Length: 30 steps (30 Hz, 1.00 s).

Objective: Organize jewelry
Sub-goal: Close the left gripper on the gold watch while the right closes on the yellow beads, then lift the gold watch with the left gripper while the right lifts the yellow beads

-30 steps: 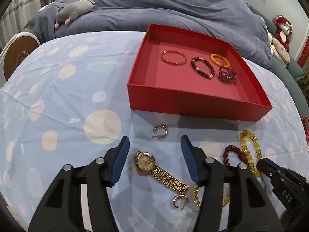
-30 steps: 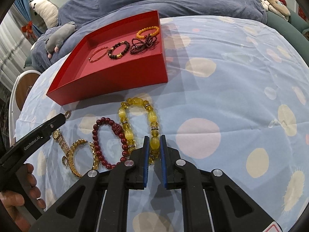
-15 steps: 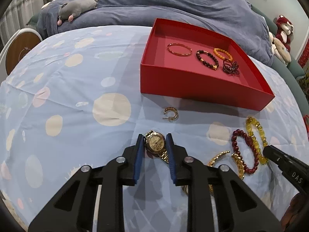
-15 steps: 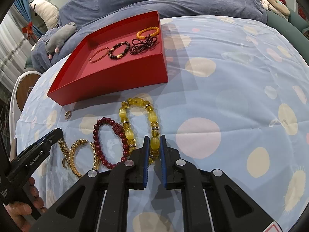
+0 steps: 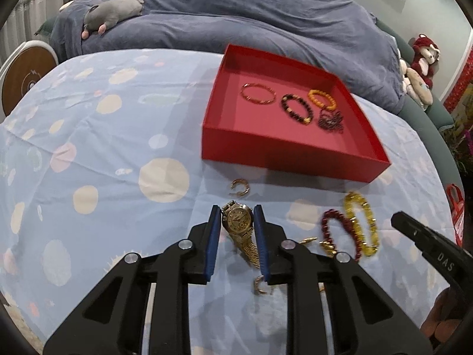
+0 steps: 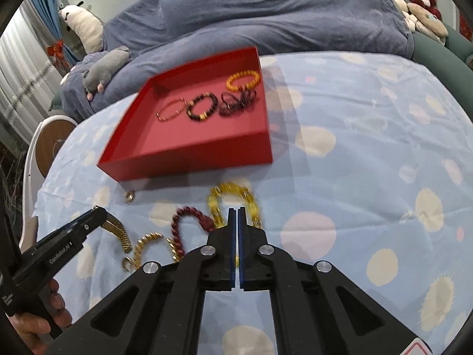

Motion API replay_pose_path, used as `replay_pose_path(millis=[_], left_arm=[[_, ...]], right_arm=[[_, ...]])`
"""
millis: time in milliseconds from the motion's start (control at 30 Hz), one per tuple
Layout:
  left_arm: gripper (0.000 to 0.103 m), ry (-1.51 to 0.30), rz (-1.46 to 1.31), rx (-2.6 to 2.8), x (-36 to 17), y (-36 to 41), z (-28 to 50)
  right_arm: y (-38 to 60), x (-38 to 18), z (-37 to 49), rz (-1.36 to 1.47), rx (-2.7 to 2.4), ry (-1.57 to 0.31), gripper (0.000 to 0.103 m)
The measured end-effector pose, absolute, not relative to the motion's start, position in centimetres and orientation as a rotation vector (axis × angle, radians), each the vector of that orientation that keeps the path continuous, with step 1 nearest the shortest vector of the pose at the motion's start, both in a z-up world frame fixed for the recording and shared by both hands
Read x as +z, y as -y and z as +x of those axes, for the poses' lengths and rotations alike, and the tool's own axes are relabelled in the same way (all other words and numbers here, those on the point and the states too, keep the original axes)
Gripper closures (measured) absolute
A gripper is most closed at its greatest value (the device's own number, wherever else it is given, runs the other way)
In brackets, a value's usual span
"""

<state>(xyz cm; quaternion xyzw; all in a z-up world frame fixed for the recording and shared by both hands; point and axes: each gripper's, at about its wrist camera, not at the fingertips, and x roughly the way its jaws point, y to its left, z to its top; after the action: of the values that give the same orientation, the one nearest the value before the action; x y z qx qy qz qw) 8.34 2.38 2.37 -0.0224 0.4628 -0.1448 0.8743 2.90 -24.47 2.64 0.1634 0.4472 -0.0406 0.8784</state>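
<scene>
My left gripper (image 5: 237, 211) is shut on the face of a gold watch (image 5: 238, 222), held just above the cloth with its strap hanging down. In the right wrist view the left gripper (image 6: 99, 211) shows at the left. My right gripper (image 6: 237, 210) hovers over the yellow bead bracelet (image 6: 227, 189). Its jaws are closing to a thin slit with no bead between the pads. A dark red bead bracelet (image 6: 189, 211) and a gold chain bracelet (image 6: 147, 241) lie beside it. The red box (image 5: 280, 153) behind holds several bracelets.
A gold hoop earring (image 5: 240, 188) lies between the watch and the box, and another hoop (image 5: 260, 285) lies under my left fingers. A grey plush (image 5: 115, 9) and a blue duvet sit behind the table. A round wooden chair back (image 5: 26, 80) stands at the far left.
My left jaws closed on the watch face and lifted it, so the strap now hangs. My right gripper rose off the yellow bracelet and its jaws came together.
</scene>
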Motion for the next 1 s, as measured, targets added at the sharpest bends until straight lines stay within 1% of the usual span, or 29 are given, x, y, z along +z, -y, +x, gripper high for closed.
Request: replay_pose_path(millis=[200, 267, 300, 400, 433, 467, 633, 667, 733, 767, 800, 833, 867, 900, 1000], left_arm=[[0.081, -0.938, -0.054, -0.342, 4.6, -2.0, 8.2], [0.094, -0.922, -0.057, -0.356, 5.4, -1.8, 8.3], [0.099, -0.918, -0.054, -0.365, 5.6, -1.7, 8.4], [0.099, -0.905, -0.044, -0.376, 6.1, -1.4, 8.4], [0.099, -0.903, -0.036, -0.374, 6.0, -1.2, 8.3], [0.099, -0.901, -0.030, -0.374, 5.9, -1.1, 8.3], [0.096, -0.944, -0.036, -0.356, 4.4, -1.5, 8.5], [0.093, -0.954, -0.033, -0.351, 4.0, -1.5, 8.6], [0.072, -0.975, -0.032, -0.324, 3.0, -1.8, 8.7], [0.067, -0.979, -0.037, -0.317, 2.7, -1.9, 8.8], [0.059, -0.985, -0.043, -0.314, 2.4, -2.0, 8.9], [0.056, -0.987, -0.047, -0.309, 2.1, -2.2, 8.9], [0.053, -0.986, -0.048, -0.309, 1.8, -2.2, 9.0], [0.049, -0.988, -0.045, -0.314, 1.6, -2.1, 9.0], [0.045, -0.989, -0.013, -0.336, 0.8, -1.5, 9.1]], right_arm=[[25.4, 4.5, 2.9, 0.322, -0.102, -0.890, 0.103], [26.0, 3.7, 3.2, 0.335, -0.098, -0.922, 0.101], [26.3, 3.2, 3.3, 0.345, -0.098, -0.938, 0.098], [26.0, 1.9, 3.6, 0.319, -0.100, -0.974, 0.084], [25.7, 1.2, 3.7, 0.307, -0.098, -0.995, 0.074], [25.6, 0.8, 3.7, 0.305, -0.091, -1.007, 0.069], [24.7, -1.0, 4.5, 0.265, -0.099, -1.047, 0.068], [24.6, -1.3, 4.7, 0.259, -0.100, -1.050, 0.068], [24.4, -1.5, 5.0, 0.242, -0.106, -1.042, 0.070], [24.2, -1.6, 5.2, 0.230, -0.108, -1.042, 0.074], [24.2, -1.6, 5.3, 0.217, -0.114, -1.039, 0.079], [24.1, -1.6, 5.5, 0.203, -0.119, -1.040, 0.090], [24.3, -1.6, 5.5, 0.205, -0.120, -1.042, 0.094], [24.5, -1.6, 5.5, 0.217, -0.116, -1.043, 0.094], [25.1, -1.4, 4.8, 0.244, -0.122, -1.032, 0.094]])
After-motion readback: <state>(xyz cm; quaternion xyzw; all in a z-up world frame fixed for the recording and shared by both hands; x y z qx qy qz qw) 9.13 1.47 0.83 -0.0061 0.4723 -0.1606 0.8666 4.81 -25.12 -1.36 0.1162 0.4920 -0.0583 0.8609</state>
